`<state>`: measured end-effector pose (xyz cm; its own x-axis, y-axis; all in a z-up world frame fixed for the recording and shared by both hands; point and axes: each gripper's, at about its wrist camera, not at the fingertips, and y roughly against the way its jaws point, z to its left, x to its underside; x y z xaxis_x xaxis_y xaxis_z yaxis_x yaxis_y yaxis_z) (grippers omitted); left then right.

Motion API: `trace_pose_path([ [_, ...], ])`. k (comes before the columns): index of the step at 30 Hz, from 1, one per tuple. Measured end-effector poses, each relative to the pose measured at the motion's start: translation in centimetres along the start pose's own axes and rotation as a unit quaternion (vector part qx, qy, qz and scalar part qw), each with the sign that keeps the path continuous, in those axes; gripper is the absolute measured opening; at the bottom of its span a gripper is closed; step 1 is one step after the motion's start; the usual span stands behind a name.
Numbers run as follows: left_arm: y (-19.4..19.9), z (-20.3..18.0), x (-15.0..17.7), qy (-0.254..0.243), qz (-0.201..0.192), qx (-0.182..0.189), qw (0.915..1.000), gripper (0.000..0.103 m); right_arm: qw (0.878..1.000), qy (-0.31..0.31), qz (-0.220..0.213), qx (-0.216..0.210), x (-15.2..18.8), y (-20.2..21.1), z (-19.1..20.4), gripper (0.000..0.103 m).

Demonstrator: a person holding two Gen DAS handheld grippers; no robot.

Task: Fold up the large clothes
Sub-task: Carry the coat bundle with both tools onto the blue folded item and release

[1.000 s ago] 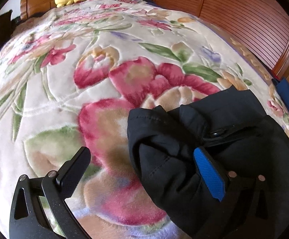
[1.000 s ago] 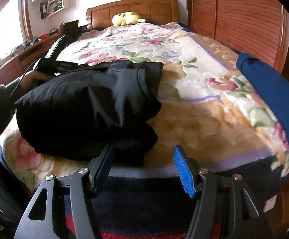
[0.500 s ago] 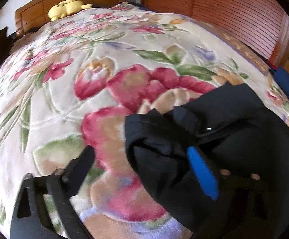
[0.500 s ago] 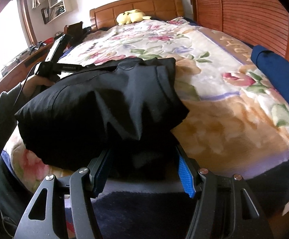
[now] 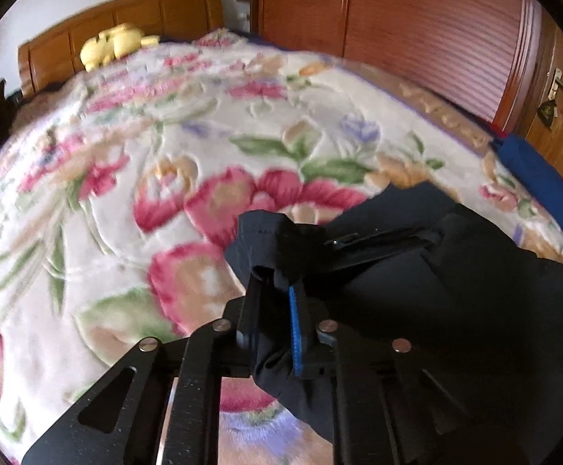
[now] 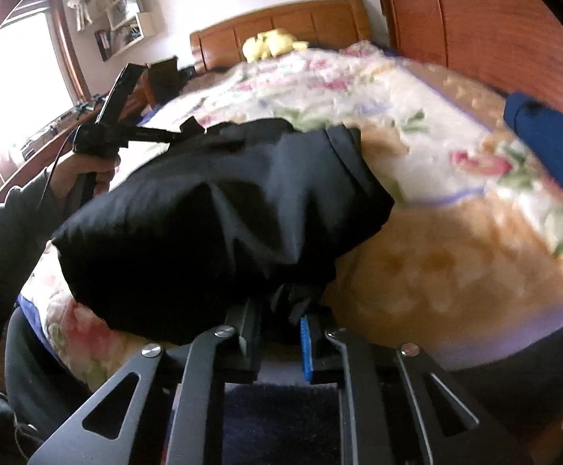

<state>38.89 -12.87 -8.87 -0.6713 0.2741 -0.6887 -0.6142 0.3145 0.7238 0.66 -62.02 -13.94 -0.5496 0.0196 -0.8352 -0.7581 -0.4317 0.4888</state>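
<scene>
So the black garment (image 6: 219, 213) is sitting bunched up in a thick folded bundle on the bed, on top of the floral blanket (image 5: 134, 178), close to the near edge of the bed.

The left claw (image 5: 277, 302) is closing, and there's a corner of the black fabric squeezed between its two fingers, the blue pad (image 5: 294, 329) pressed right up against the cloth. From the right wrist view you can see that same left claw (image 6: 188, 131) off on the far left end of the bundle, with a hand (image 6: 83, 172) in a dark sleeve gripping its handle.

The right claw (image 6: 281, 329) is closing as well, and it has a fold at the near bottom edge of the garment pinched between its fingers. The bulk of the bundle hangs over it and hides the fingertips a bit.

Other stuff around: a blue cloth (image 6: 549, 143) lies on the right edge of the bed, well apart from the black bundle. A yellow plush toy (image 6: 270, 44) sits up by the wooden headboard (image 6: 281, 19) at the far end. A wooden wardrobe (image 5: 417, 27) with slatted doors runs along the right side of the bed. There's a bright window (image 6: 14, 73) and a wall shelf (image 6: 126, 27) on the left. Both views are fairly blurry.
</scene>
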Motion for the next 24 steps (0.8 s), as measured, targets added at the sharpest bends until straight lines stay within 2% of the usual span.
trace_pose_path([
  [4,3.6,-1.4,-1.8,-0.009,-0.042,-0.01,0.999,0.01,0.999,0.013,-0.043,0.016,-2.0,1.7,-0.7,0.01],
  [8,6.3,-3.2,-4.1,-0.021,-0.069,-0.022,0.9972,0.008,0.996,0.028,-0.08,0.033,-4.2,4.1,-2.1,0.01],
  [13,8.5,-6.6,-7.7,-0.031,-0.097,-0.019,0.9946,0.008,0.989,0.049,-0.122,0.064,-7.2,8.0,-4.9,0.009],
  [20,10.9,-14.3,-14.4,-0.064,-0.142,-0.009,0.9878,0.008,0.974,0.084,-0.165,0.134,-11.2,14.5,-9.2,0.008],
  [24,11.6,-20.1,-18.7,-0.084,-0.165,0.017,0.9825,0.008,0.962,0.08,-0.185,0.186,-12.3,18.7,-12.7,0.008],
])
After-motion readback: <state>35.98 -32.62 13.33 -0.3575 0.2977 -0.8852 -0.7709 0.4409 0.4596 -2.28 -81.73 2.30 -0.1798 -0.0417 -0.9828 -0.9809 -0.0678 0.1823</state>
